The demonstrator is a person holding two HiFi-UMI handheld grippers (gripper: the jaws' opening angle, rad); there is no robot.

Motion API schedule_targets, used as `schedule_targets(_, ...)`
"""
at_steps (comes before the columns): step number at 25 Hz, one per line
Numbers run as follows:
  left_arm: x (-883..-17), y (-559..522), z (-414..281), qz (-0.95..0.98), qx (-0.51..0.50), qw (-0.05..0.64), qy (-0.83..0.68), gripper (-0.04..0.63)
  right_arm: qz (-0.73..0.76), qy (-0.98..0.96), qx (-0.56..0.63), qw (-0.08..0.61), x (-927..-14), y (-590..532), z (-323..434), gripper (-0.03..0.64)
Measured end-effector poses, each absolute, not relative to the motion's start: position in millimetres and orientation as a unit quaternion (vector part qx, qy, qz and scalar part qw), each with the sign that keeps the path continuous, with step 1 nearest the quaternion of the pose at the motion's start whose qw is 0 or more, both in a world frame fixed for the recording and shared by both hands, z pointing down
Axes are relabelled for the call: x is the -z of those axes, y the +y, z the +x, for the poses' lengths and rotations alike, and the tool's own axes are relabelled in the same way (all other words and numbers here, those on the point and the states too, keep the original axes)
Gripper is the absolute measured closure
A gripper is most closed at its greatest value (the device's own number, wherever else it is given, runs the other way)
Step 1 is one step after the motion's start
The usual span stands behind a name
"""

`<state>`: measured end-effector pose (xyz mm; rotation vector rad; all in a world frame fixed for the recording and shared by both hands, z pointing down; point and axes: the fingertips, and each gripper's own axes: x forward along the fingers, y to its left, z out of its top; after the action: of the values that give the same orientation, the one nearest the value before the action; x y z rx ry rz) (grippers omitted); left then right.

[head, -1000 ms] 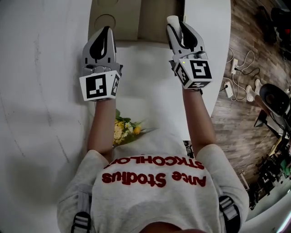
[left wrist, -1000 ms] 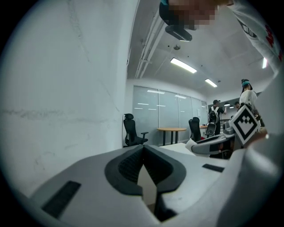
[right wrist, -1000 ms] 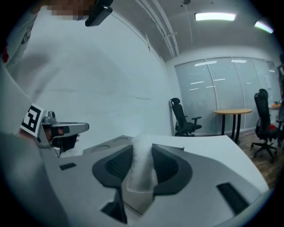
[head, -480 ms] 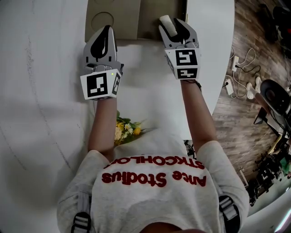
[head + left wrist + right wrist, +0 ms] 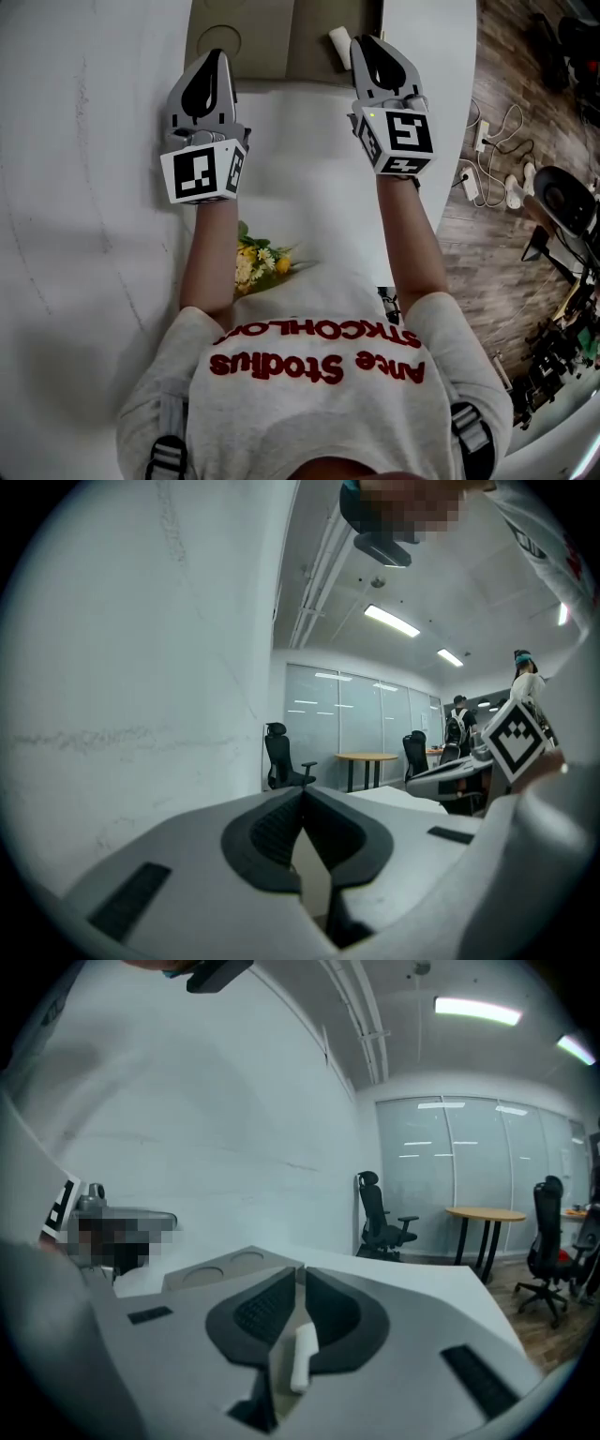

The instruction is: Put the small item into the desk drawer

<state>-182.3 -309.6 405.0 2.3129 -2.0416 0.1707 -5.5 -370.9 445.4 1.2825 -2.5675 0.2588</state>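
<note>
The desk drawer stands open at the top of the head view, its inside beige. The small white item lies in it, near the front right. My right gripper hovers just right of the item, its jaws closing with nothing between them. In the right gripper view the item shows below the nearly touching jaws of the right gripper. My left gripper is shut and empty over the drawer's front left edge; the left gripper has its tips together.
The white desk runs below the drawer, with a white wall to the left. A bunch of yellow flowers lies by the person's left arm. Cables and a power strip lie on the wood floor at right. Round recesses mark the drawer's left part.
The white item has left the right gripper's jaws and now lies in the drawer. That gripper has shifted slightly right and its jaws have narrowed. The left gripper has hardly moved.
</note>
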Motion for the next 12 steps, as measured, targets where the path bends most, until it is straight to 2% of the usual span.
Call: schedule_targets(12, -324, -281, -180, 0.746, -0.024, -0.032, -0.665, 0.588, 0.468, -0.882, -0.053, 0.016, -330, -328, 30, 0.598)
